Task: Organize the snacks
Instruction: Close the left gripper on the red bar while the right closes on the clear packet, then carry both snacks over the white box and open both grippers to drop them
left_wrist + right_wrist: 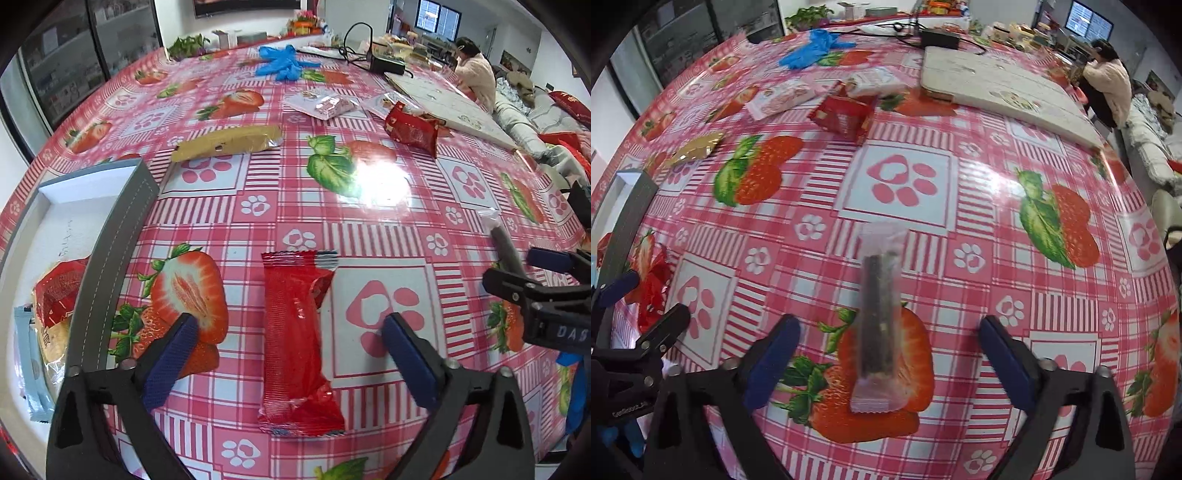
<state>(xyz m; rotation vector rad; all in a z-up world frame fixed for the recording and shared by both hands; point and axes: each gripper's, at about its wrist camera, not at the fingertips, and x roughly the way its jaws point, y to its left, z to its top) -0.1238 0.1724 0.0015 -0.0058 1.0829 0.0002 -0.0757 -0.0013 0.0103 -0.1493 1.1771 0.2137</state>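
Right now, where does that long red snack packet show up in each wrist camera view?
Left wrist: the long red packet lies lower centre, lengthwise between the open left gripper fingers.
Right wrist: only a crumpled red part of it shows at the far left edge, behind the other gripper's finger.
Shared landmark: the blue gloves at the table's far side.

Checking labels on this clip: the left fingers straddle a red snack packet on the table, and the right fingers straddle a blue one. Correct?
Not quite. The right gripper straddles a clear packet holding a dark bar, not a blue one, per the right wrist view. The red snack packet part stands.
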